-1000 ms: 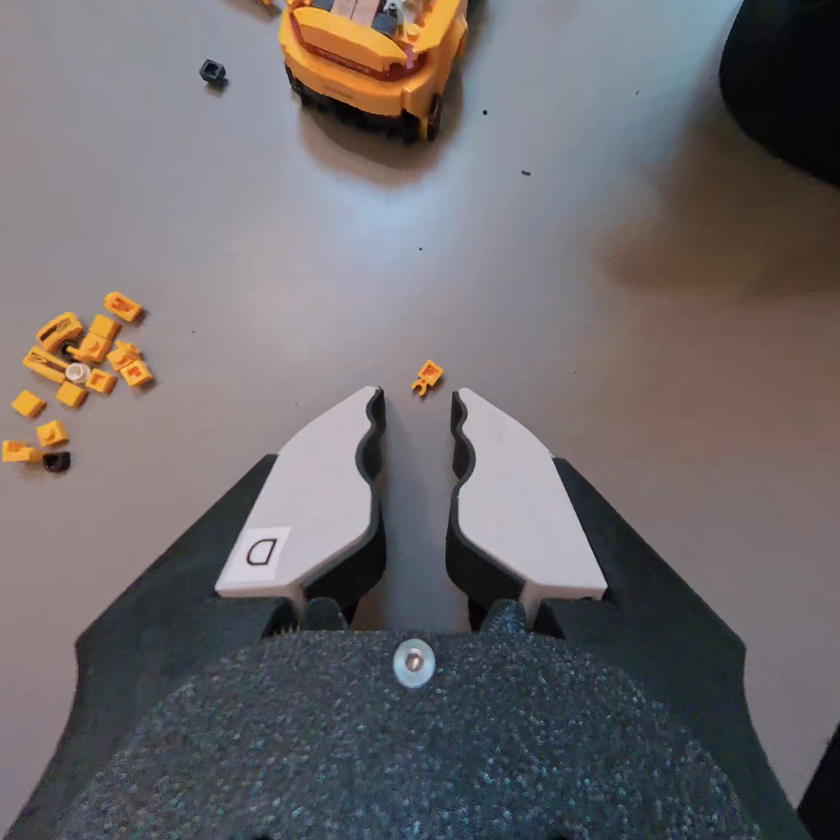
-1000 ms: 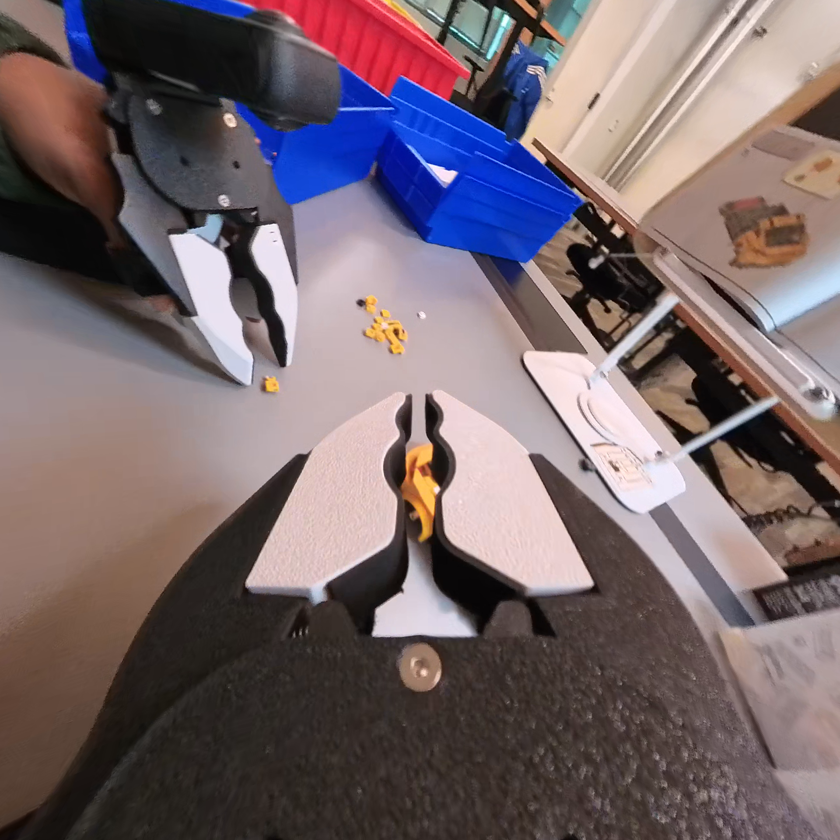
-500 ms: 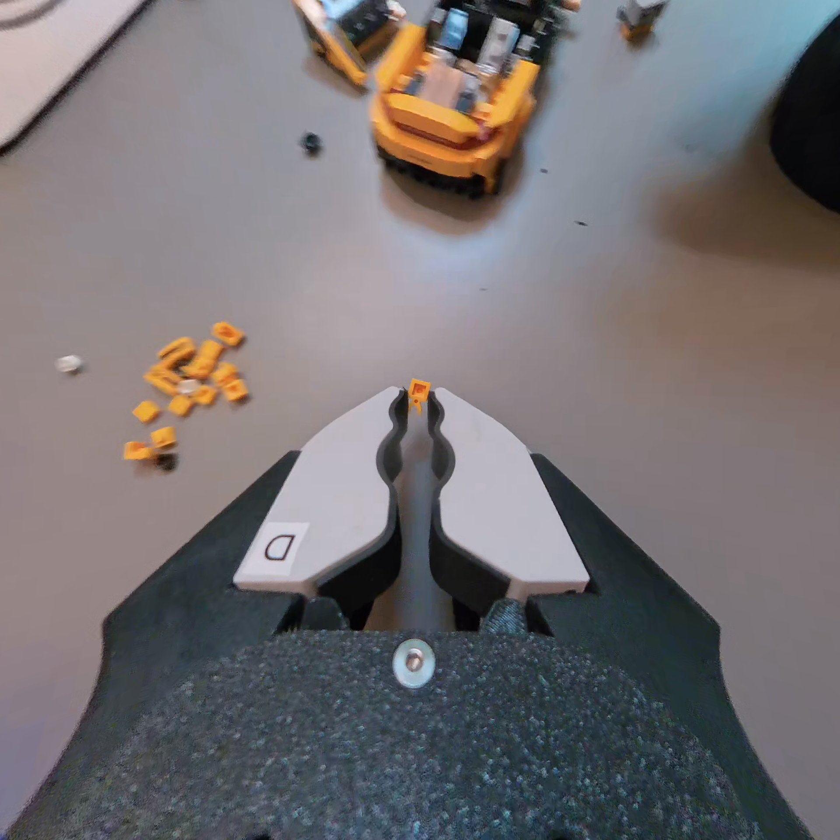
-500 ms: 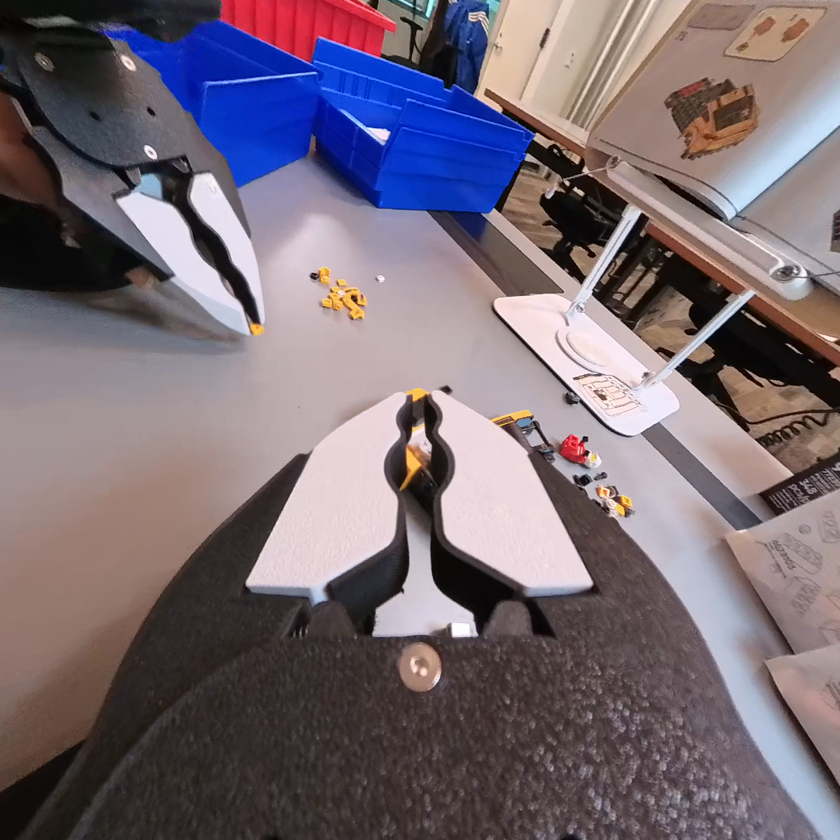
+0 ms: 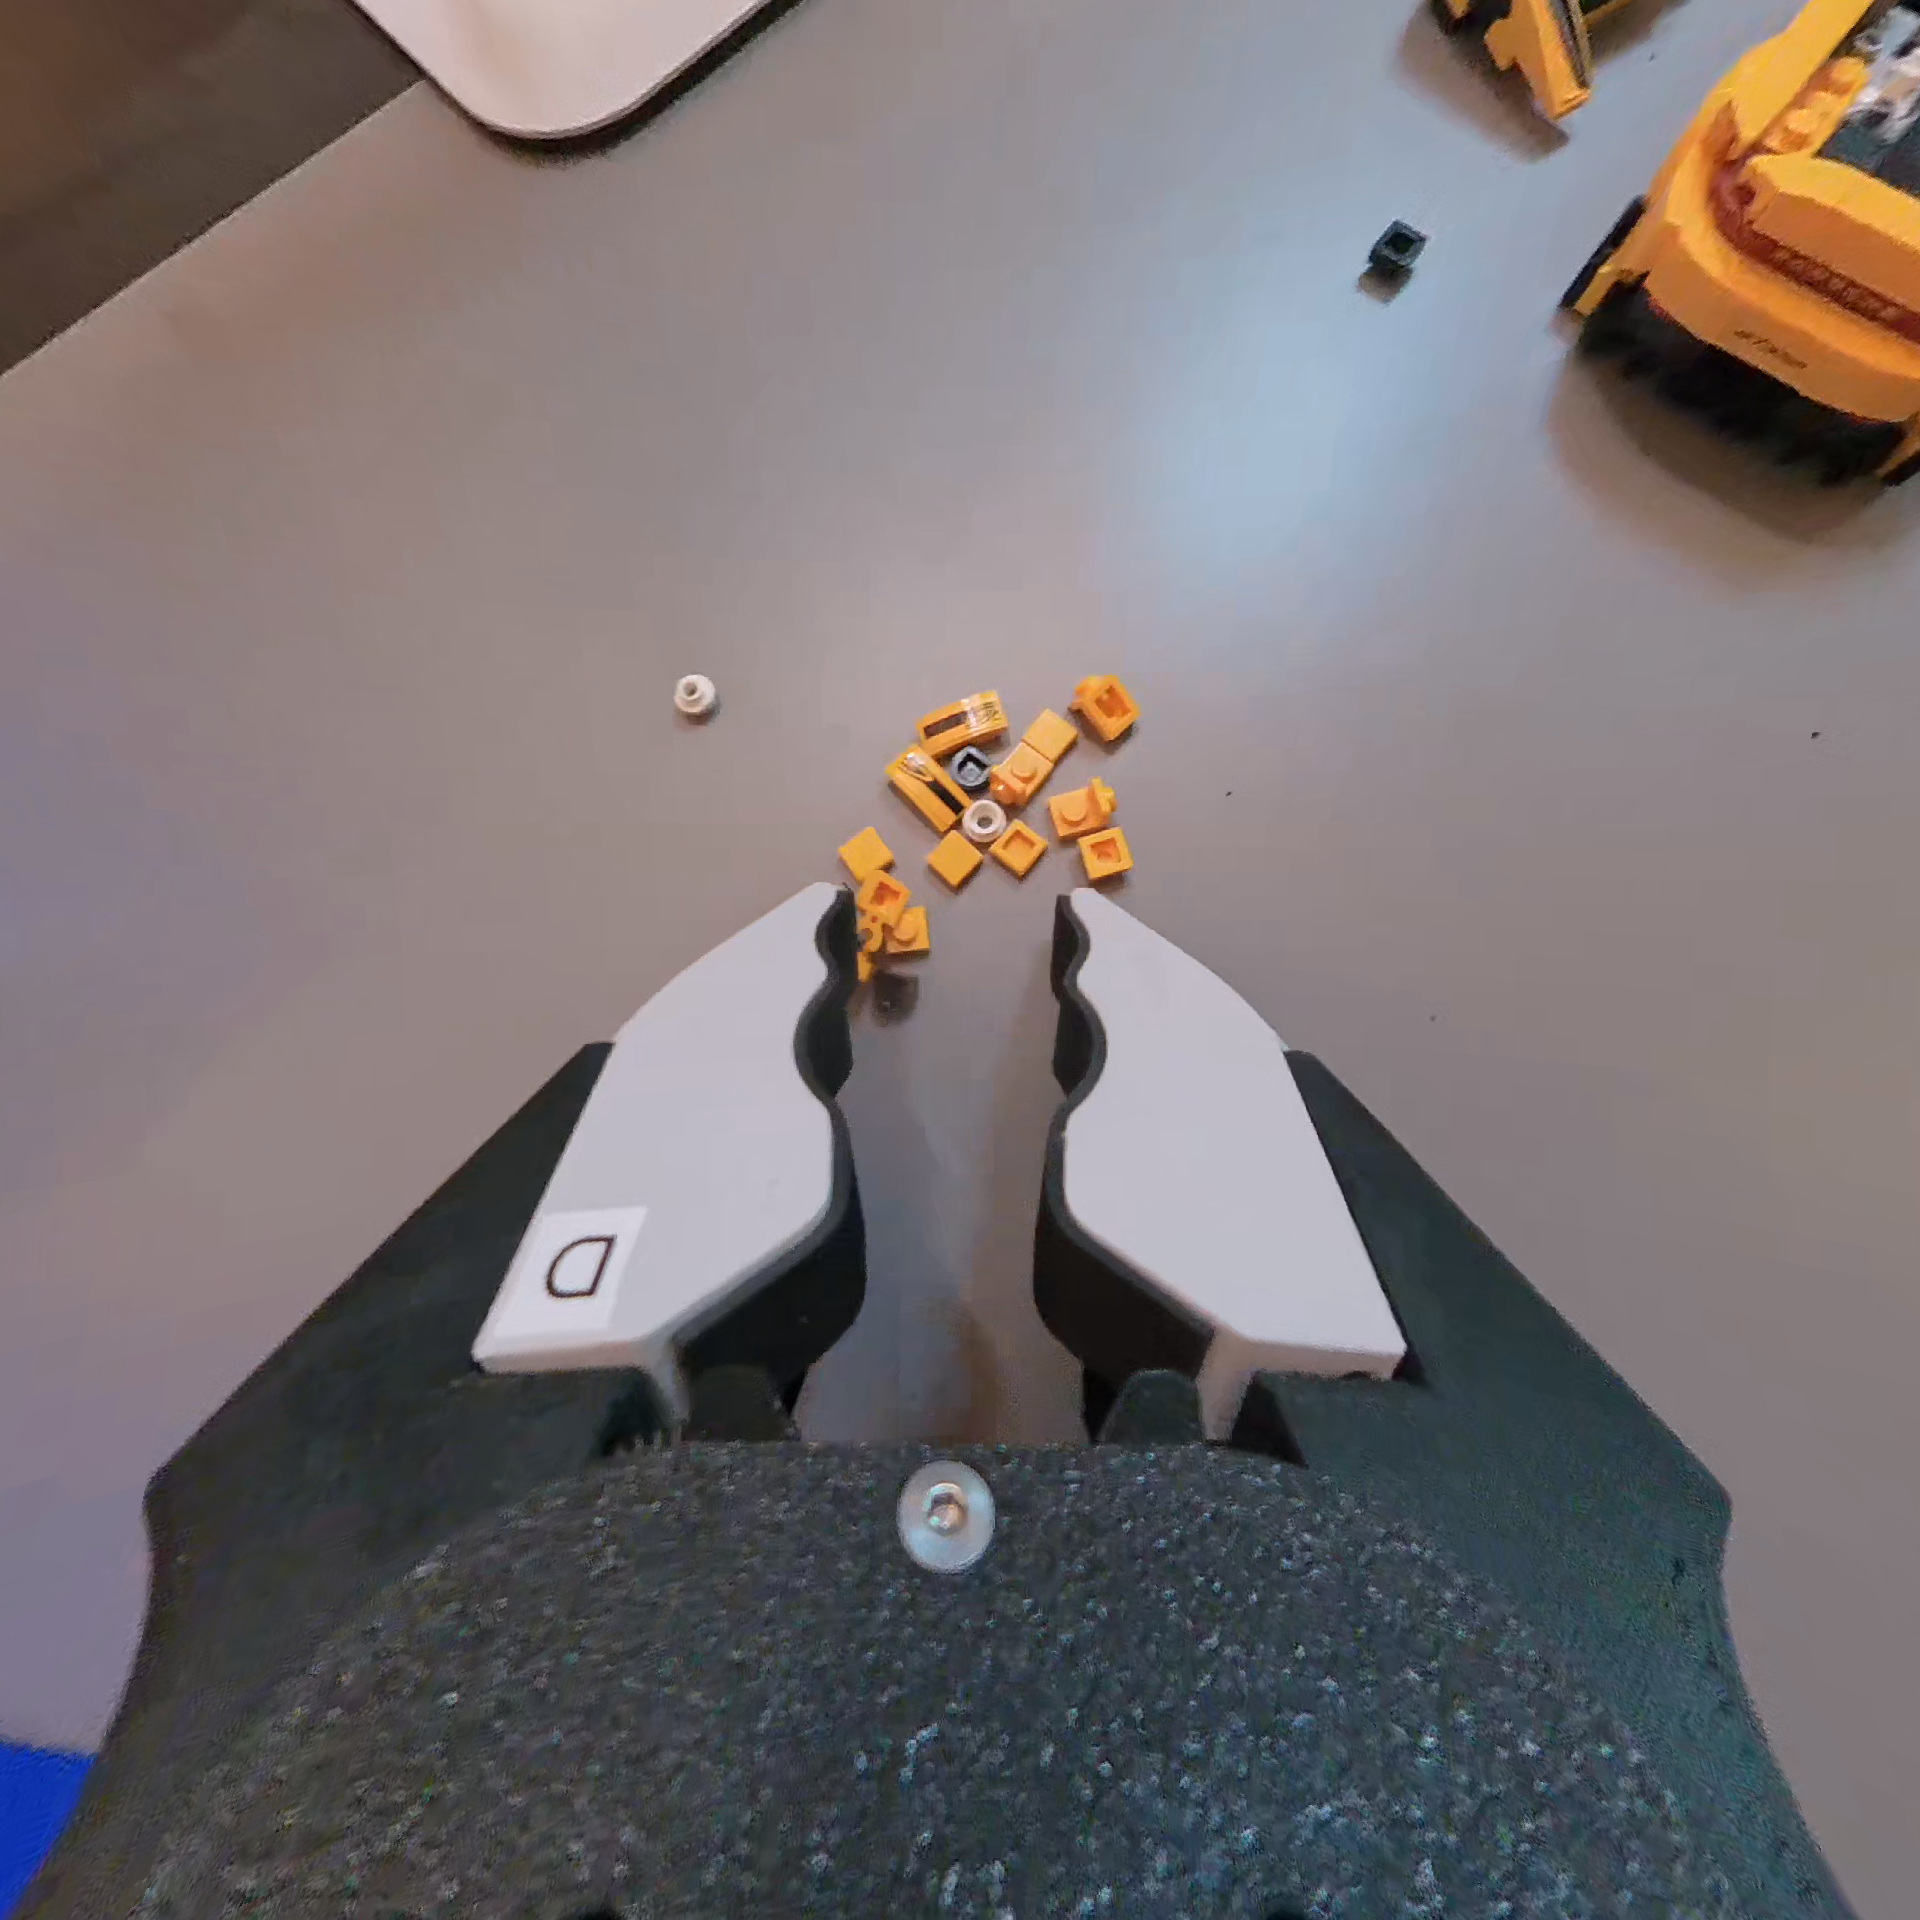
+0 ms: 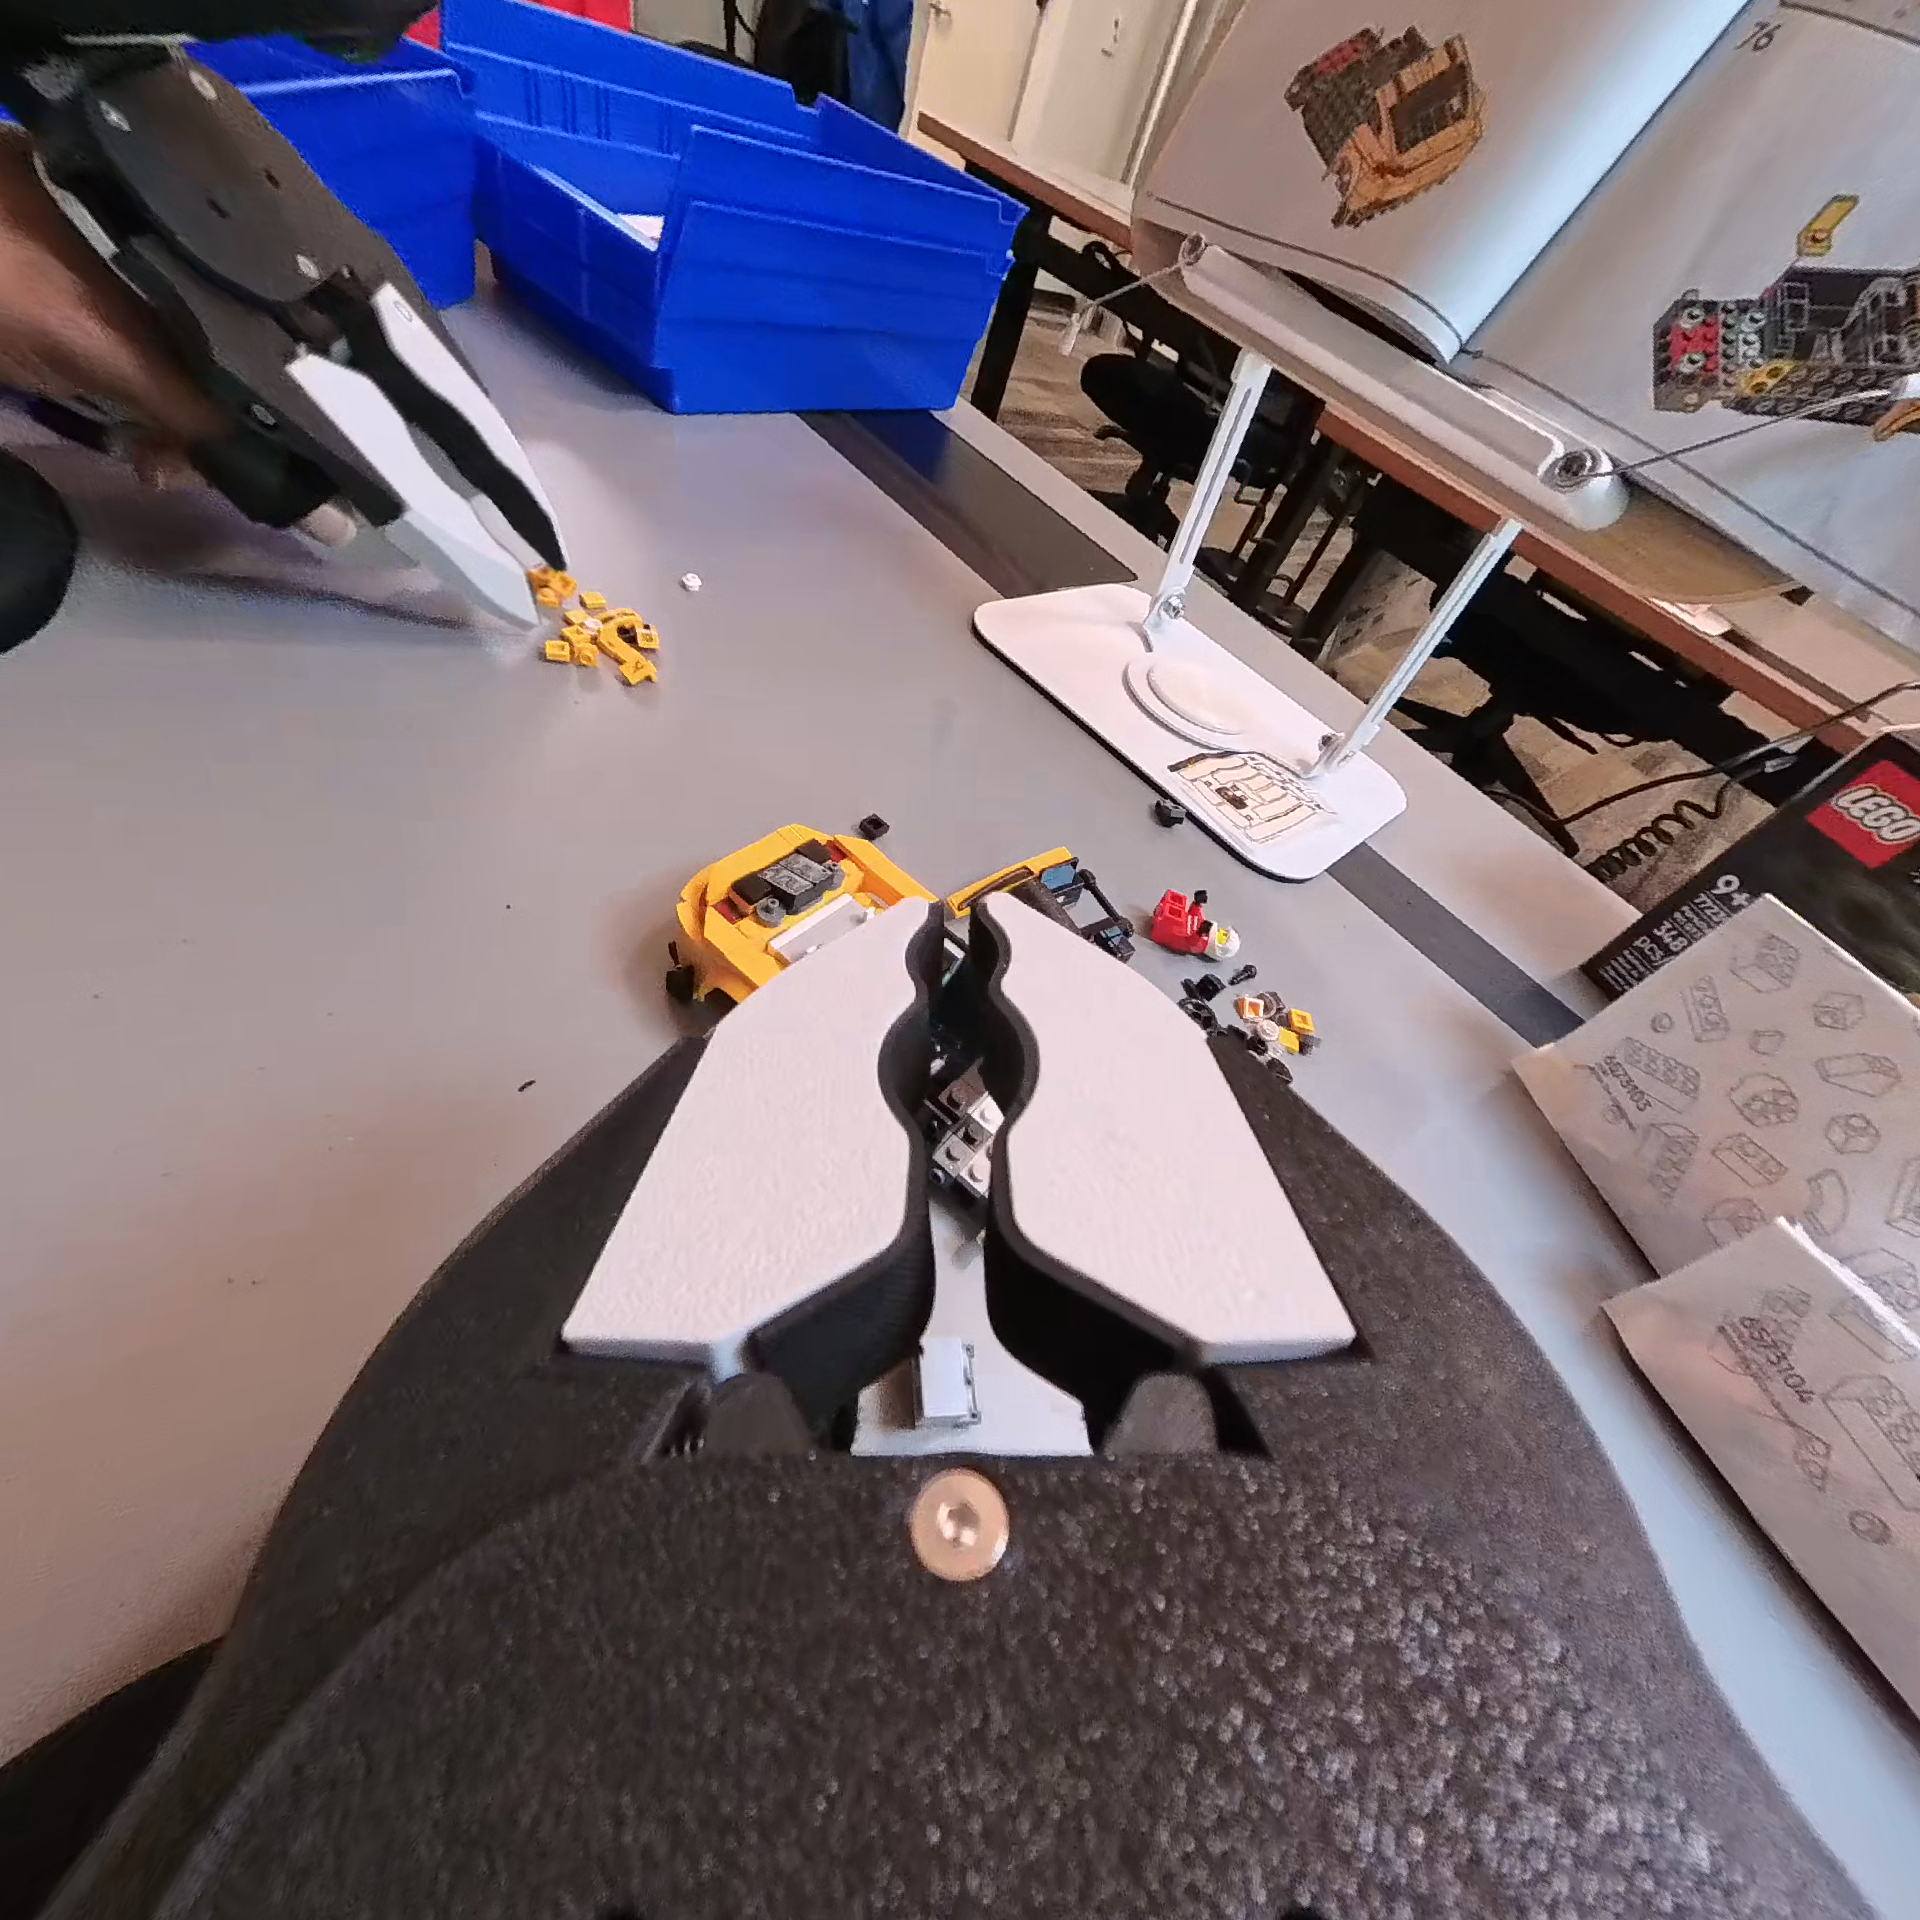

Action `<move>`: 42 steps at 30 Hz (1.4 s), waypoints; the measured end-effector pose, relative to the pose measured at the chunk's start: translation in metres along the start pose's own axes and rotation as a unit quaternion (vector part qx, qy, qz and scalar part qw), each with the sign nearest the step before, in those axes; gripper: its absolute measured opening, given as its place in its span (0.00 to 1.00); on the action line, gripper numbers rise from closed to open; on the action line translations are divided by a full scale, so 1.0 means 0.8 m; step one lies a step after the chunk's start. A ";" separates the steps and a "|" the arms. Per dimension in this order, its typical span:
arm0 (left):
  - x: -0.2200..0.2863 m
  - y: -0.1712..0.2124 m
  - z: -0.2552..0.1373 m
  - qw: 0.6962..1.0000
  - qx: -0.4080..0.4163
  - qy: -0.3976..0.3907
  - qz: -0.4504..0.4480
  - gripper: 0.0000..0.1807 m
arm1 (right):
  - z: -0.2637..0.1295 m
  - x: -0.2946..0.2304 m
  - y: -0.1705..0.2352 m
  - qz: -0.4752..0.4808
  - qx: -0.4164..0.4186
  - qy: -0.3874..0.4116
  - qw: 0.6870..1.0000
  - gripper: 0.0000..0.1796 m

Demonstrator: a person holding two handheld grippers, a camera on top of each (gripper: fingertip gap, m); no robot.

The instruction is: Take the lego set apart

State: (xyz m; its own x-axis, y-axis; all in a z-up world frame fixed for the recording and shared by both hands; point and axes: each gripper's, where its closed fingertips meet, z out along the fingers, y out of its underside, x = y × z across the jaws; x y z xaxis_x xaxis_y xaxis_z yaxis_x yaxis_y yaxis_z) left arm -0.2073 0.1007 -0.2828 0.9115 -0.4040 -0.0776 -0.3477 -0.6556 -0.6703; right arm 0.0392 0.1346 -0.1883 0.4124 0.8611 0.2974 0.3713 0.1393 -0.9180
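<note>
Left wrist view: the left tool (image 5: 956, 909) is spread apart over a small pile of yellow pieces (image 5: 997, 800) on the grey worktop (image 5: 520, 520).
Its left finger (image 5: 727, 1091) has a few yellow pieces right at its tip, and I cannot tell if they touch it; nothing is between the two fingers. One small white round piece (image 5: 694, 694) lies alone, to the left of the pile. The yellow lego car (image 5: 1787, 260) stands well apart, at the upper right edge, with a small black piece (image 5: 1394, 249) near it. In the right wrist view the right tool (image 6: 956, 920) has its fingers nearly together above the car (image 6: 769, 914), and I cannot tell if it grips anything. A red piece (image 6: 1179, 920) and other loose parts lie to the right of the car. Blue bins (image 6: 748, 239) stand at the back of the worktop, and a white stand (image 6: 1184, 707) is on the right.
</note>
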 end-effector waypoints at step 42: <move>0.147 -0.108 0.018 0.964 0.166 0.170 0.115 0.20 | -0.031 -0.003 0.133 0.009 -0.250 -0.140 0.958 0.06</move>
State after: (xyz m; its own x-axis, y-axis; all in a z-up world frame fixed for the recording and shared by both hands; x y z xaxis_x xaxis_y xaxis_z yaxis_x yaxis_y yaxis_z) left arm -0.0667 0.1191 -0.2448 0.6734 -0.7380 -0.0437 -0.3913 -0.3056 -0.8680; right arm 0.0980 0.1355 -0.2802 0.2094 0.9682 0.1372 0.7475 -0.0680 -0.6607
